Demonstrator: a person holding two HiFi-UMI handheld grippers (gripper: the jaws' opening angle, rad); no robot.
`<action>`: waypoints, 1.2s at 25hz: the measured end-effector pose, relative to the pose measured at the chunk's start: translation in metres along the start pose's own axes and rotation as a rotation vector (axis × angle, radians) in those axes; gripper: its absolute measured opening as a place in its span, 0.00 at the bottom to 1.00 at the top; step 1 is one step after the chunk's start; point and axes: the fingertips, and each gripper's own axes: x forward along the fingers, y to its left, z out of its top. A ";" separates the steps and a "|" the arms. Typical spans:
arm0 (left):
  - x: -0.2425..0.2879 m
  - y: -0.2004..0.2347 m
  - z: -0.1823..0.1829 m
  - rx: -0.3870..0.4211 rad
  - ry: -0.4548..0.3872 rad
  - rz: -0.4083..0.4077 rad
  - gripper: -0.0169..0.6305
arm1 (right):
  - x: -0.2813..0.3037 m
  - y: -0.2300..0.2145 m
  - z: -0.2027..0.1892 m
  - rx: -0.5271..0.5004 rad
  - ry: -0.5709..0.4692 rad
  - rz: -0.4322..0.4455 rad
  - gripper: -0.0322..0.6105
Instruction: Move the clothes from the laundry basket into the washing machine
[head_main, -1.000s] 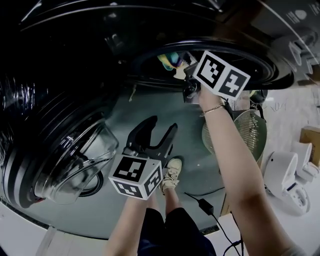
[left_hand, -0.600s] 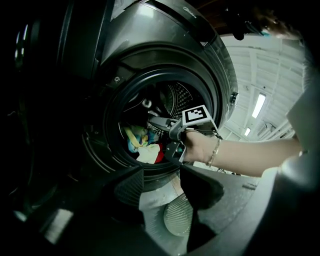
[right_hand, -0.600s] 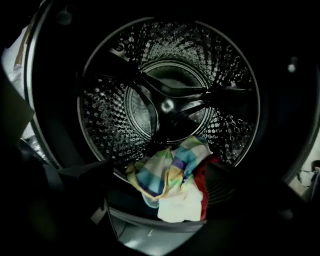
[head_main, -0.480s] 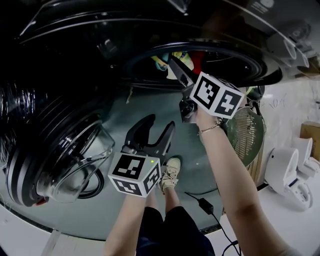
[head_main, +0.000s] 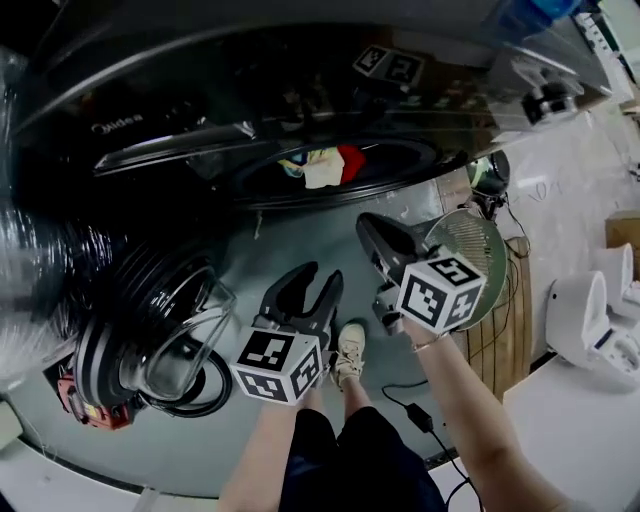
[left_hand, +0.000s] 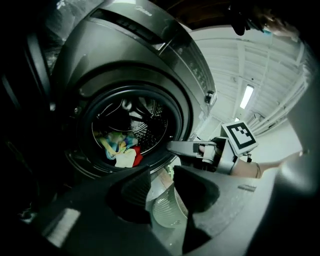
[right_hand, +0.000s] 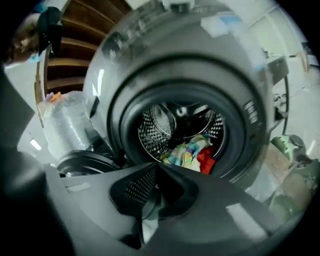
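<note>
The washing machine's drum (head_main: 330, 165) stands open at the top of the head view, with colourful, white and red clothes (head_main: 322, 165) lying inside; both gripper views show the same clothes (left_hand: 120, 150) (right_hand: 192, 152). My right gripper (head_main: 370, 228) (right_hand: 156, 167) is in front of the drum mouth, shut and empty. It also shows in the left gripper view as the right gripper (left_hand: 172, 147). My left gripper (head_main: 320, 275) (left_hand: 161, 172) is lower and further left. Its jaws have just been closing, but a gap remains with nothing in it. The green mesh laundry basket (head_main: 470, 245) stands right of the machine.
The machine's round glass door (head_main: 165, 340) hangs open at the left. A plastic-wrapped bulk (head_main: 40, 260) sits beyond it. A person's shoe (head_main: 348, 350) and a cable with adapter (head_main: 415, 415) are on the floor below. White appliances (head_main: 590, 320) stand at the right.
My right gripper has pulled back from the drum mouth toward the basket, and its jaws have closed empty. My left gripper has risen a little, its jaws narrower. More of the machine's front shows.
</note>
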 end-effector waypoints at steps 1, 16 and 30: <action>-0.002 -0.009 0.003 0.016 0.014 -0.021 0.39 | -0.014 0.005 0.003 0.015 -0.019 0.015 0.10; -0.042 -0.169 0.077 0.230 0.196 -0.247 0.19 | -0.214 0.065 0.104 0.041 -0.231 -0.100 0.09; -0.084 -0.300 0.136 0.416 0.171 -0.419 0.19 | -0.348 0.117 0.148 -0.069 -0.251 -0.176 0.09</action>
